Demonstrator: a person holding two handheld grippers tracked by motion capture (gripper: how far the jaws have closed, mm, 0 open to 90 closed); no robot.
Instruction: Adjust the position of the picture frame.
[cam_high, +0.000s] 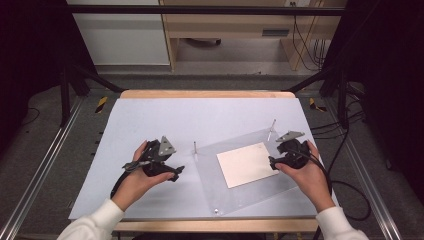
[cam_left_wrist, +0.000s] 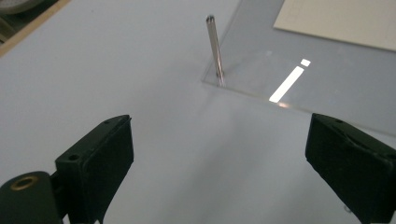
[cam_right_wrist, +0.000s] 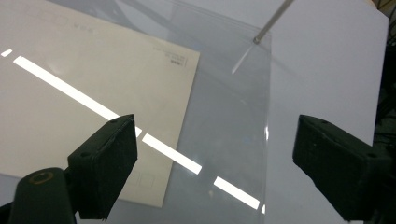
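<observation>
Nothing is gripped yet: the cream card (cam_high: 247, 164) lies flat on the clear plate (cam_high: 280, 187) between its two upright pins, with the left hand-held gripper (cam_high: 172, 170) beside the plate's left pin (cam_high: 195, 149) and the right hand-held gripper (cam_high: 274, 164) over the card's right edge, both with jaws apart and empty. Whether the card sits on or under the plate is hard to tell, and glare strips hide part of its faint print
</observation>
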